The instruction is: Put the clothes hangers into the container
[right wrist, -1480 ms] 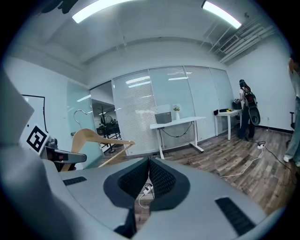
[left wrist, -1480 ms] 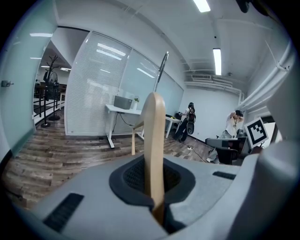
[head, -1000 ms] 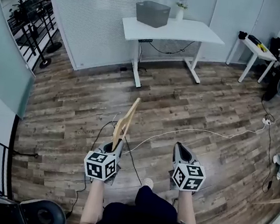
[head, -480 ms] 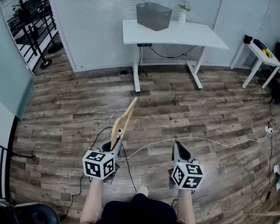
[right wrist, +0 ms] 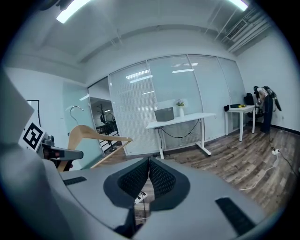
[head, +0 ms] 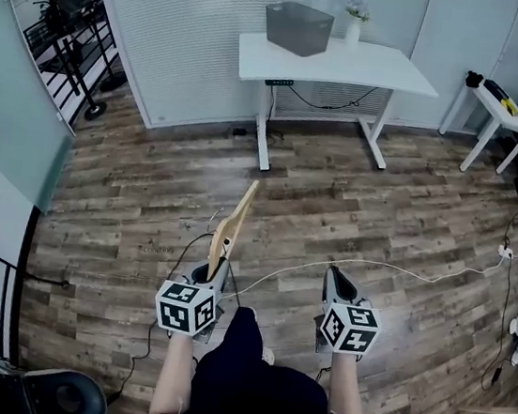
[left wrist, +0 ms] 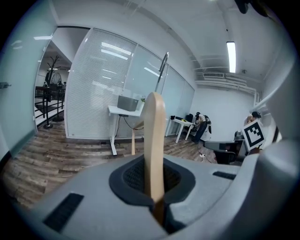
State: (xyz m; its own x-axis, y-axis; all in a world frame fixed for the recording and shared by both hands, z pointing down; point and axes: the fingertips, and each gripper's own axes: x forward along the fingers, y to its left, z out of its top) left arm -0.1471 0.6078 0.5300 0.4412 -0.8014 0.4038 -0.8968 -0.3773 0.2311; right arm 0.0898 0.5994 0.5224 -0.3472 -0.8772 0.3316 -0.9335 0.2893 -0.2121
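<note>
A wooden clothes hanger point(head: 233, 225) stands up and forward out of my left gripper point(head: 210, 272), which is shut on its lower end. In the left gripper view the hanger point(left wrist: 154, 140) rises between the dark pads, its metal hook point(left wrist: 162, 70) at the top. My right gripper point(head: 337, 285) is held level beside it, shut, with nothing between its pads. In the right gripper view the hanger point(right wrist: 89, 136) shows at the left, and that gripper point(right wrist: 149, 165) points toward the white desk. A grey container point(head: 299, 27) sits on a white desk point(head: 344, 65) far ahead.
A small vase point(head: 354, 28) stands beside the container. White and black cables point(head: 374, 265) trail over the wooden floor between me and the desk. A second white table point(head: 495, 105) stands at the right. Coat racks point(head: 62, 14) stand behind glass at the left.
The view has shifted: the desk and container now sit a little further right and higher in the head view. Both grippers keep their pose, the hanger still held.
</note>
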